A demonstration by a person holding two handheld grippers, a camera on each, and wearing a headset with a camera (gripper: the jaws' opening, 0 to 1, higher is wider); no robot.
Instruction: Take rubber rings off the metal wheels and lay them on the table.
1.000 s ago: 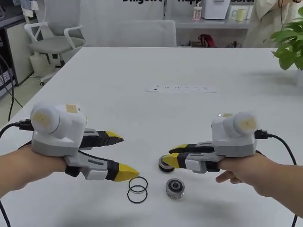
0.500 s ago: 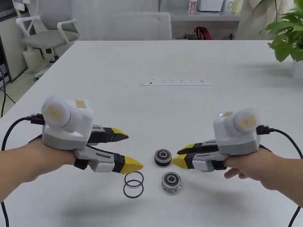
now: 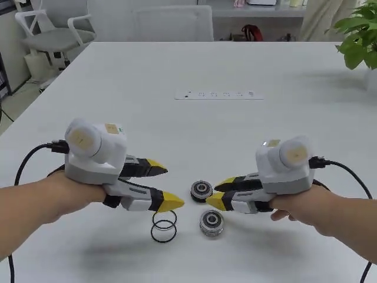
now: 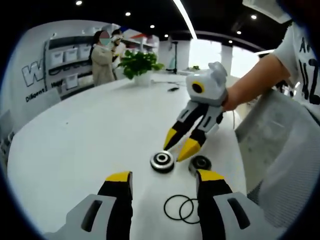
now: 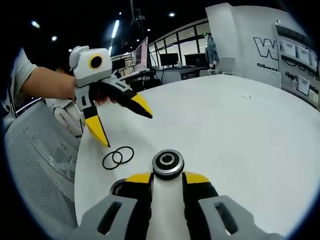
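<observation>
I see a white socket strip point(image 3: 218, 94) lying flat ahead, a leafy plant point(image 3: 358, 40) far right — and a grey office chair point(image 3: 52, 36) far left.

Far ahead-left of your left gripper point(image 4: 164, 176), the wall sign point(image 4: 31, 75) shows a big "W", with "Dilig…" under it. It also shows ahead-right of your right gripper point(image 5: 168, 178).

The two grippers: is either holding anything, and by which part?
Nothing is held: the left gripper and the right gripper are both open and empty.
</observation>
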